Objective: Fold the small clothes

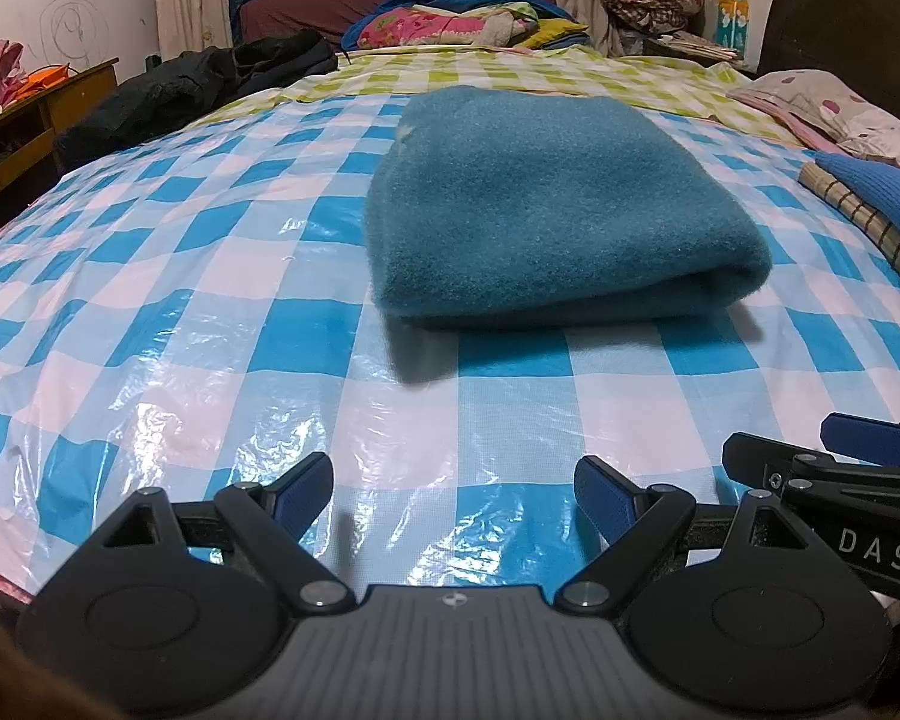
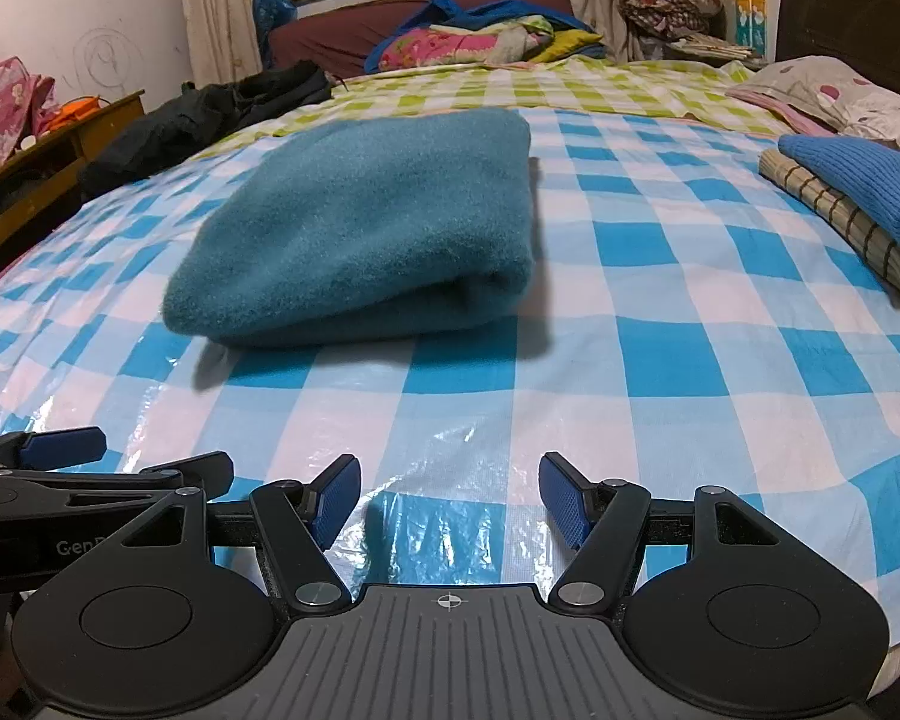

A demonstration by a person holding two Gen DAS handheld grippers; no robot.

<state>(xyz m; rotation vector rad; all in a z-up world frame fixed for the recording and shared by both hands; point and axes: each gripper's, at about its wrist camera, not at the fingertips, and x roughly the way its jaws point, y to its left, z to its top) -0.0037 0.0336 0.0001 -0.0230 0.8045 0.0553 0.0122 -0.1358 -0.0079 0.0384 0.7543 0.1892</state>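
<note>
Teal garment lies folded on the bed's checked plastic sheet; this piece looks done.

Left gripper and right gripper both spread wide, empty, side by side near the bed edge, well short of the bundle. Folded stack at right suggests earlier pieces finished. Right view shows that stack fully; left view clips it.

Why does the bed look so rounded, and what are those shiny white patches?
Left wrist view: fisheye lens bulges the checked plastic sheet; room light glares off its wrinkles. Right wrist view: same bulge, glare near the tongs, soft shadow under the folded teal cloth.
</note>
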